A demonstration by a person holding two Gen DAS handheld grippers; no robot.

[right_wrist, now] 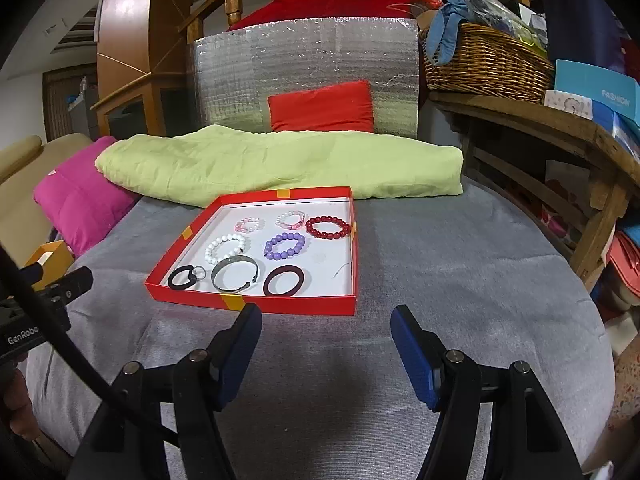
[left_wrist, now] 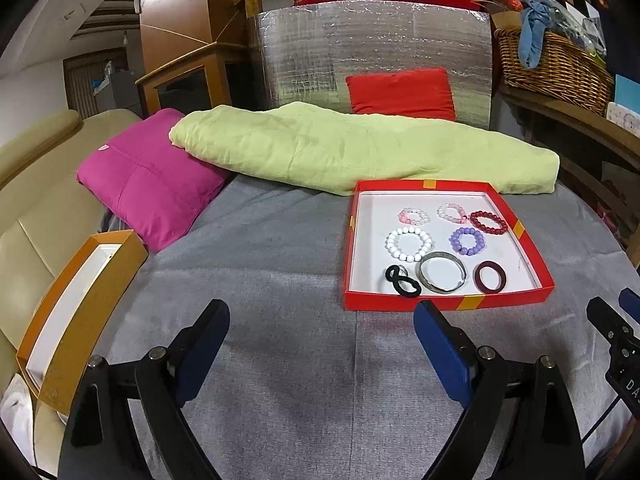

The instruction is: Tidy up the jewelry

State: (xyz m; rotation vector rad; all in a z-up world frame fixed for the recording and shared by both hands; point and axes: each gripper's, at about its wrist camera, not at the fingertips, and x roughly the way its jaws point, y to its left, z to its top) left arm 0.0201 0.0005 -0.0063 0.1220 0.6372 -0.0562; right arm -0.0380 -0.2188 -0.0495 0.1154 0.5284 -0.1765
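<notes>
A red tray [left_wrist: 444,302] [right_wrist: 256,302] sits on the grey cloth and holds several bracelets: white beads [left_wrist: 409,244] [right_wrist: 225,248], purple beads [left_wrist: 466,241] [right_wrist: 285,246], dark red beads [left_wrist: 488,222] [right_wrist: 328,227], two pink ones [left_wrist: 414,216] [left_wrist: 452,212], a metal bangle [left_wrist: 441,277] [right_wrist: 235,275], a maroon ring bangle [left_wrist: 490,277] [right_wrist: 283,280] and a black hair tie [left_wrist: 402,279] [right_wrist: 183,277]. My left gripper [left_wrist: 322,322] is open and empty, just short of the tray's near edge. My right gripper [right_wrist: 326,326] is open and empty, at the tray's near right corner.
An orange box [left_wrist: 76,312] [right_wrist: 50,258] with a white inside stands at the left edge of the cloth. A green folded blanket [left_wrist: 360,148] and a pink cushion [left_wrist: 148,176] lie behind. A wooden shelf [right_wrist: 560,128] with a wicker basket [right_wrist: 488,64] is on the right.
</notes>
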